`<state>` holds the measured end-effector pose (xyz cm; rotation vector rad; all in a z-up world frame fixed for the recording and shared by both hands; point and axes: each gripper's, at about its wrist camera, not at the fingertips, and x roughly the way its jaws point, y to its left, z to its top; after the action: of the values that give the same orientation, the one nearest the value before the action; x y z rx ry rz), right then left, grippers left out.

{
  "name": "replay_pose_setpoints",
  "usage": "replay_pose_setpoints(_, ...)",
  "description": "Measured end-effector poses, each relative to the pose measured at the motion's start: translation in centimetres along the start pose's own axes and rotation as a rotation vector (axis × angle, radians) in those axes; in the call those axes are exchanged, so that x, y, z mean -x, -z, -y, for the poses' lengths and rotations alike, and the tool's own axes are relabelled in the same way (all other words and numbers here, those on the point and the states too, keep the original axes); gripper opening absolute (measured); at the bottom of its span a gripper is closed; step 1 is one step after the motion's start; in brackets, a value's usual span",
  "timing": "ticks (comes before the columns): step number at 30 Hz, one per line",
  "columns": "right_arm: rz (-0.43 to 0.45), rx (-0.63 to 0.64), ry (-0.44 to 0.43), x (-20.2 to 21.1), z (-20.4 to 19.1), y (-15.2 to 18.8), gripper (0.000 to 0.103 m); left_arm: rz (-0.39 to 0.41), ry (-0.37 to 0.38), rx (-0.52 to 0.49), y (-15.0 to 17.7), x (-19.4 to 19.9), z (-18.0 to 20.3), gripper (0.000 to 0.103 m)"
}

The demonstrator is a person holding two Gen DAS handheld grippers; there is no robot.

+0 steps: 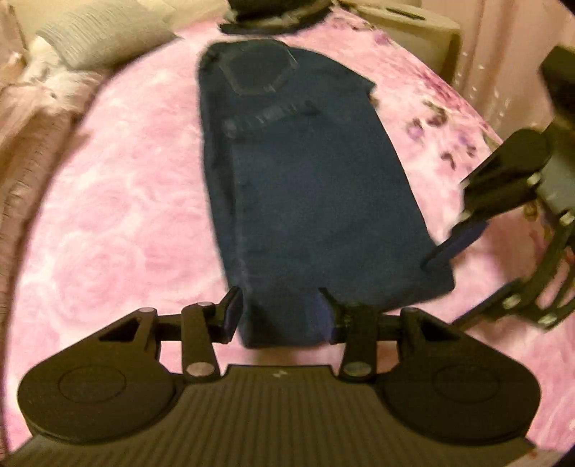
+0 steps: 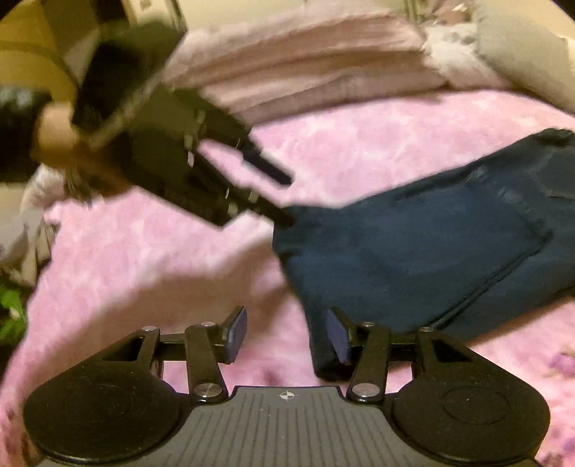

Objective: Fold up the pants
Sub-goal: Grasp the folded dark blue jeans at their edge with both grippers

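Observation:
Dark blue pants (image 1: 309, 186) lie folded lengthwise on a pink bedspread (image 1: 118, 215), waistband and back pocket at the far end. My left gripper (image 1: 280, 316) is open, and the near end of the pants sits between its fingers. My right gripper (image 2: 287, 334) is also open; a corner of the pants (image 2: 424, 244) rests against its right finger (image 2: 337, 337). In the left wrist view the right gripper (image 1: 449, 230) reaches in at the pants' right edge. The right wrist view shows the left gripper (image 2: 280, 194), held by a hand (image 2: 57, 133), at the pants' far corner.
A grey pillow (image 1: 104, 39) and white fluffy bedding lie at the back left. Folded pale pink blankets (image 2: 305, 64) are stacked along the bed's far side. A dark item (image 1: 273, 14) lies beyond the waistband. A beige object (image 1: 413, 32) stands past the bed's edge.

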<state>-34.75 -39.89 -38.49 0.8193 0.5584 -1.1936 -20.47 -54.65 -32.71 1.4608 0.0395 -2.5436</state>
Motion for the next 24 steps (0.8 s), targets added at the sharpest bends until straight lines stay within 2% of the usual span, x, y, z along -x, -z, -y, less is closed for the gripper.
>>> replay_pose_setpoints(2, 0.016, -0.045, -0.015, -1.0, 1.0, 0.7, 0.046, -0.048, 0.017, -0.006, 0.8, -1.9, -0.1, 0.041)
replay_pose_setpoints(4, 0.018, -0.051, -0.033, -0.9, 1.3, 0.7, 0.046, -0.053, 0.042, 0.036, 1.5, -2.7, -0.9, 0.045)
replay_pose_setpoints(6, -0.005, -0.059, -0.017, 0.0, 1.2, 0.1, 0.046, -0.063, 0.038, 0.068, 1.4, -2.3, -1.6, 0.047)
replay_pose_setpoints(9, 0.020, -0.068, 0.037, 2.7, 1.4, -0.1, 0.047, -0.068, 0.001, 0.029, 1.3, -0.7, -1.6, 0.045)
replay_pose_setpoints(11, 0.017, -0.014, 0.082, 4.1, 0.8, 0.2, 0.050, -0.063, -0.035, -0.039, 1.3, 0.8, -1.2, 0.040)
replay_pose_setpoints(14, -0.011, 0.189, 0.148, 4.1, -1.4, 0.7, 0.062, -0.028, -0.077, -0.201, 1.4, 2.6, 0.2, 0.044)
replay_pose_setpoints(18, -0.033, 0.386, 0.127, 1.9, -4.1, 0.7, 0.063, -0.013, -0.059, -0.411, 1.9, 2.6, 2.3, 0.048)
replay_pose_setpoints(20, -0.075, 0.453, 0.149, -0.9, -4.6, 0.6, 0.062, -0.022, -0.051, -0.462, 2.3, 1.7, 2.9, 0.048)
replay_pose_setpoints(21, -0.109, 0.470, 0.180, -2.5, -4.5, 0.6, 0.060, -0.020, -0.051, -0.497, 2.5, 1.1, 3.2, 0.049)
replay_pose_setpoints(24, -0.143, 0.556, 0.276, -4.6, -3.6, 1.0, 0.037, 0.002, -0.075, -0.651, 3.8, -0.2, 4.9, 0.058)
